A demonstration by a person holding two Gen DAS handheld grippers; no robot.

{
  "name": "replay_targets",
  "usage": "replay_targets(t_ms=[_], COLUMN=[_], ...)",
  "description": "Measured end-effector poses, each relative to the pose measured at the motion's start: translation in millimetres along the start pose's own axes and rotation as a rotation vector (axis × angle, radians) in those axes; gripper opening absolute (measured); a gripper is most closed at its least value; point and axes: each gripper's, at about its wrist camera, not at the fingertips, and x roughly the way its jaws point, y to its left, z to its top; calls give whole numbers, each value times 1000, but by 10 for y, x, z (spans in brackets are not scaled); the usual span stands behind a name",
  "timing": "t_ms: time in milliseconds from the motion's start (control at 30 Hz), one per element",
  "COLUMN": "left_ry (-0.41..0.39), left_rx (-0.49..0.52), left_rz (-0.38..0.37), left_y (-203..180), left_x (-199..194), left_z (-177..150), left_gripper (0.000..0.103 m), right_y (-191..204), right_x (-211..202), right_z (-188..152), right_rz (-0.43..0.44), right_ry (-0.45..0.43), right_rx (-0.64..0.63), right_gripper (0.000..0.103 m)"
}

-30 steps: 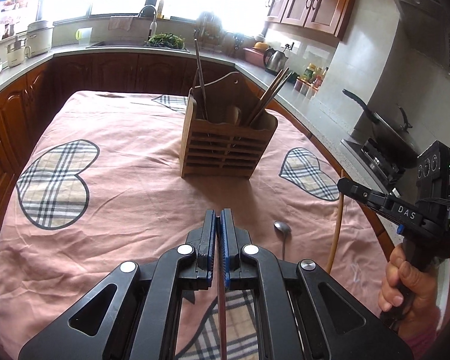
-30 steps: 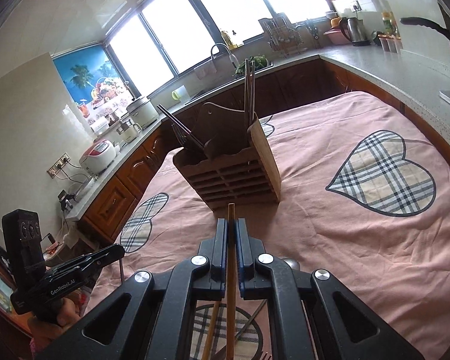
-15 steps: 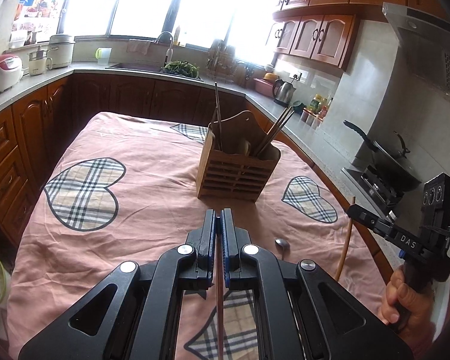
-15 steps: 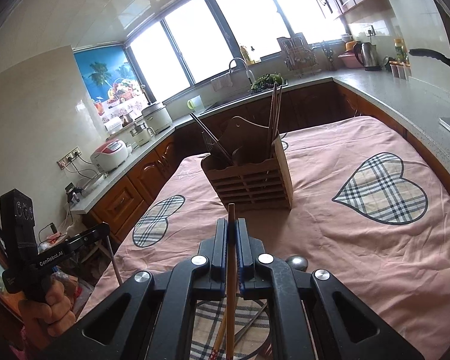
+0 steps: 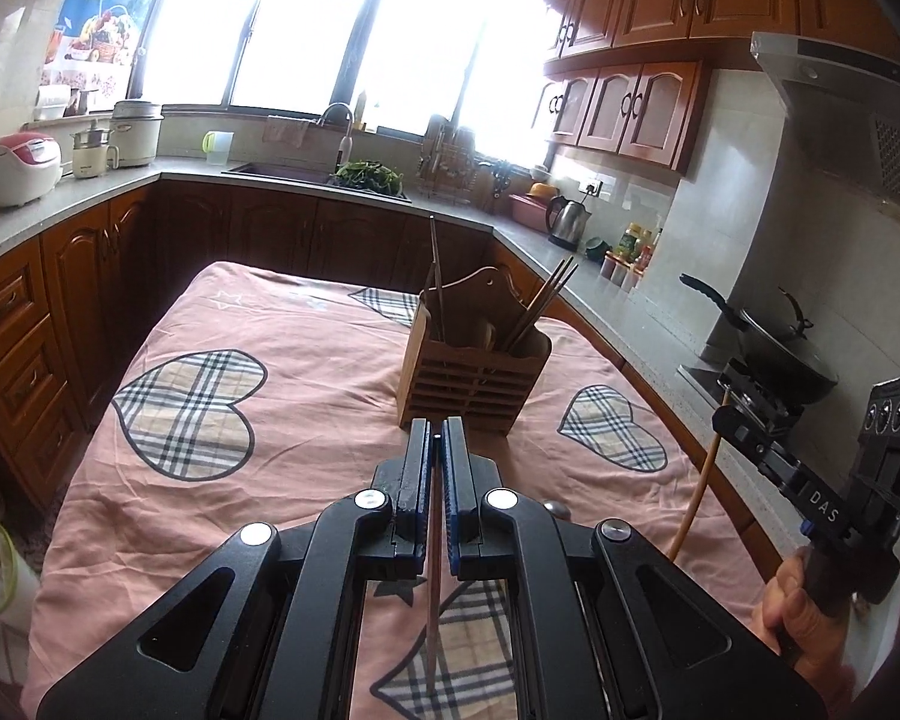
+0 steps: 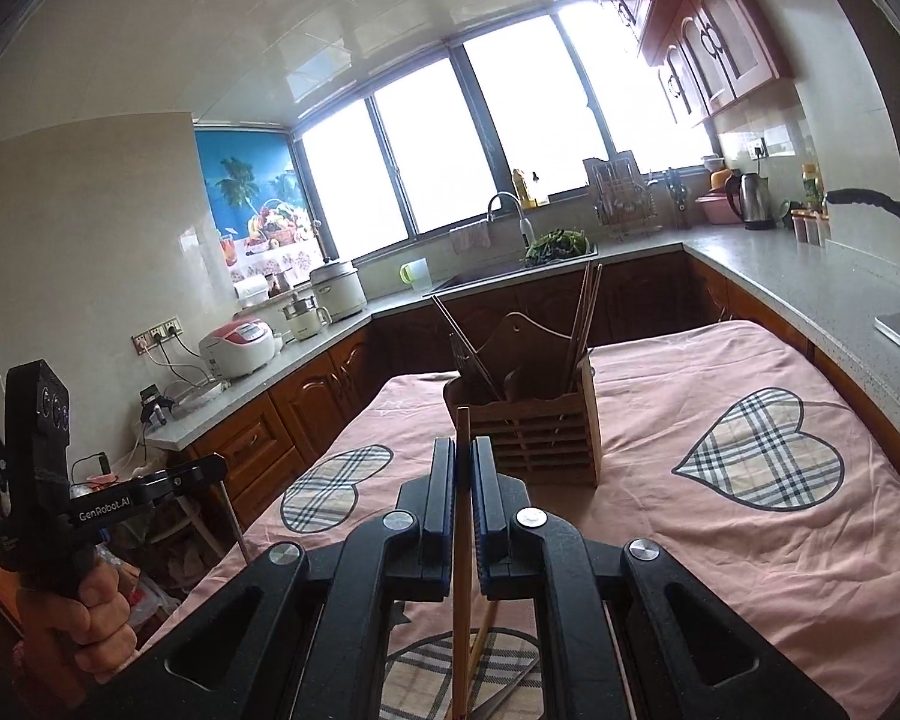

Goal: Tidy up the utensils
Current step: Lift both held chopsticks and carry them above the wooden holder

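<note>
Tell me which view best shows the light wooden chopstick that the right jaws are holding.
The left wrist view: it shows the light wooden chopstick side-on, hanging below the right gripper. The right wrist view shows only a strip of it clamped between shut jaws, tip poking above them, toward the wooden holder.

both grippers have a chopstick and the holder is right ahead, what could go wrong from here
1. Each hand-held gripper pinches its stick near one end: the left a dark chopstick, the right a light chopstick. The long hanging ends may swing or slip.
2. The wooden holder already holds leaning chopsticks; an incoming stick could jam against them.
3. A push might slide the holder on the wrinkled tablecloth.
</note>
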Motion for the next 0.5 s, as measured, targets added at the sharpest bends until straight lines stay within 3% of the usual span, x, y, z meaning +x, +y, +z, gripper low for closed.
replay_targets(t_ms=[200, 500], left_ry=[-40, -57], left_rx=[-3, 6], left_rz=[-4, -27], left_y=[-27, -82], left_x=[-72, 16], left_z=[97, 308], left_gripper=[3, 3], right_y=[94, -45], right_x=[-87, 46], right_z=[39, 117], right_rz=[-16, -46], right_ry=[-108, -164], right_rx=[-48, -12], right_gripper=[5, 5])
